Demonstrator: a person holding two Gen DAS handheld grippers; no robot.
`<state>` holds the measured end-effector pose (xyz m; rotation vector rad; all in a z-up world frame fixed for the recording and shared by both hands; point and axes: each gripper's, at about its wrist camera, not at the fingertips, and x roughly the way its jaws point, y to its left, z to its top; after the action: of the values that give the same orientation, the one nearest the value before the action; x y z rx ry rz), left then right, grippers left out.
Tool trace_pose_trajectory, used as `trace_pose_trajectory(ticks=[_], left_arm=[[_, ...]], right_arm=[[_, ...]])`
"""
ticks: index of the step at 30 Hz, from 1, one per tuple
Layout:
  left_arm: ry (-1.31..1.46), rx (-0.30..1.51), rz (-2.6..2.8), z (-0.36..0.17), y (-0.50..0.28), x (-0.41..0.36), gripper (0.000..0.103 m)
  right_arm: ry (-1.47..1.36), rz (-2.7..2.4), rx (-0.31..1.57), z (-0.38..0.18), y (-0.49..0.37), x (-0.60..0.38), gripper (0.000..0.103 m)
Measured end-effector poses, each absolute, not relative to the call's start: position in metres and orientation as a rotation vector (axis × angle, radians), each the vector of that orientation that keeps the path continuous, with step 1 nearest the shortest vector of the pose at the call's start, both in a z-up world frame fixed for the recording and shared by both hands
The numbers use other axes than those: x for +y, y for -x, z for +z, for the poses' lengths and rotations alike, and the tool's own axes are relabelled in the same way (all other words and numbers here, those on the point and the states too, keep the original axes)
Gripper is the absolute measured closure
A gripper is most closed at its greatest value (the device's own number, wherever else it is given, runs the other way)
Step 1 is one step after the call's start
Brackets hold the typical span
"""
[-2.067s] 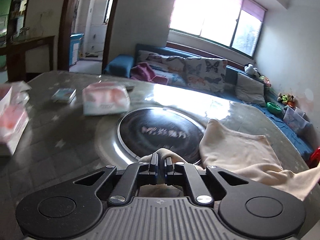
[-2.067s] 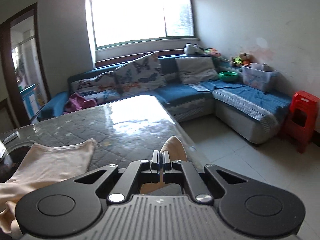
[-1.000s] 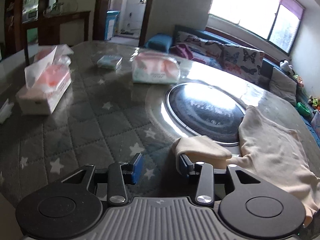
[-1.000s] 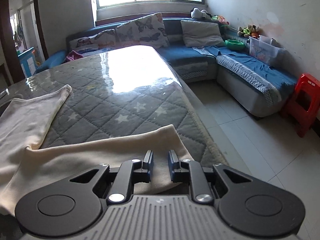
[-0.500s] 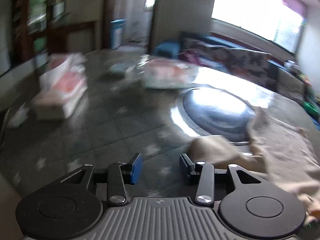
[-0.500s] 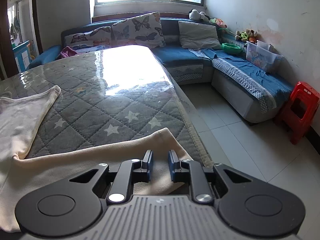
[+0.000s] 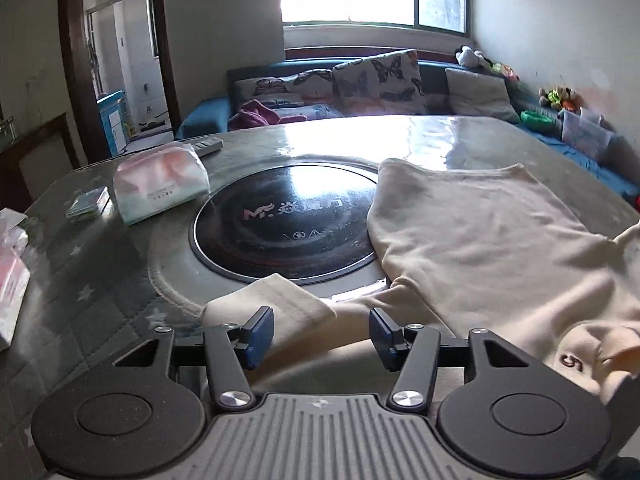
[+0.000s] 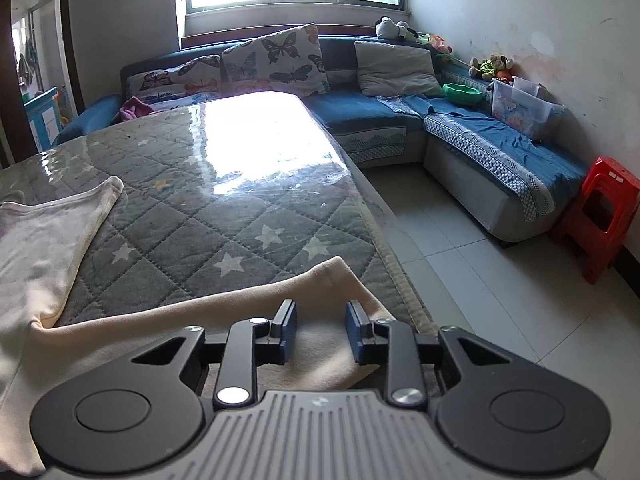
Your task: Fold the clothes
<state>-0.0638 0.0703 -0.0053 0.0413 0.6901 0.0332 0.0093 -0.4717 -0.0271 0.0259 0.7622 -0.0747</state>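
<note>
The cream long-sleeved cotton garment [image 7: 480, 232] lies spread across the grey quilted star-print table cover [image 8: 208, 232], its body flat to the right of the round black glass cooktop [image 7: 288, 220] set into the table. One edge of the body overlaps the cooktop's rim. The left sleeve cuff [image 7: 276, 300] rests just at the near rim of that cooktop, and the left gripper [image 7: 322, 334] sits right behind it, jaws spread wide with nothing between them; the blue left pad [image 7: 260, 338] is close above the cuff fabric, though contact cannot be told. A small dark mark like a "5" shows on the bunched cloth at the lower right of the left view.

Over on the other side, the right sleeve [image 8: 240, 312] runs along the near table edge, ending close to the corner. The right gripper [image 8: 322, 332] hangs over that sleeve end, jaws apart and holding nothing, cloth visible in the gap.

Further back on the left, a soft pink-and-white tissue pack [image 7: 160, 188] sits beside a small flat box [image 7: 88, 204]. Beyond the table, a blue corner sofa [image 8: 400, 120] with butterfly cushions and a red plastic stool [image 8: 600, 216].
</note>
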Motion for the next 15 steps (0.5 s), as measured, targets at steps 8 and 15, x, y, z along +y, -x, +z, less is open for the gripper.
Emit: trace_pose_trajectory(ticks=[8, 15], left_arm=[[-0.020, 0.675, 0.070, -0.010, 0.055, 0.092, 0.096], [0.145, 0.551, 0.259, 0.017, 0.080, 0.166, 0.097]], right_arm=[[-0.031, -0.076, 0.767, -0.026, -0.010, -0.471, 0.074], [-0.026, -0.079, 0.773, -0.025, -0.011, -0.470, 0.073]])
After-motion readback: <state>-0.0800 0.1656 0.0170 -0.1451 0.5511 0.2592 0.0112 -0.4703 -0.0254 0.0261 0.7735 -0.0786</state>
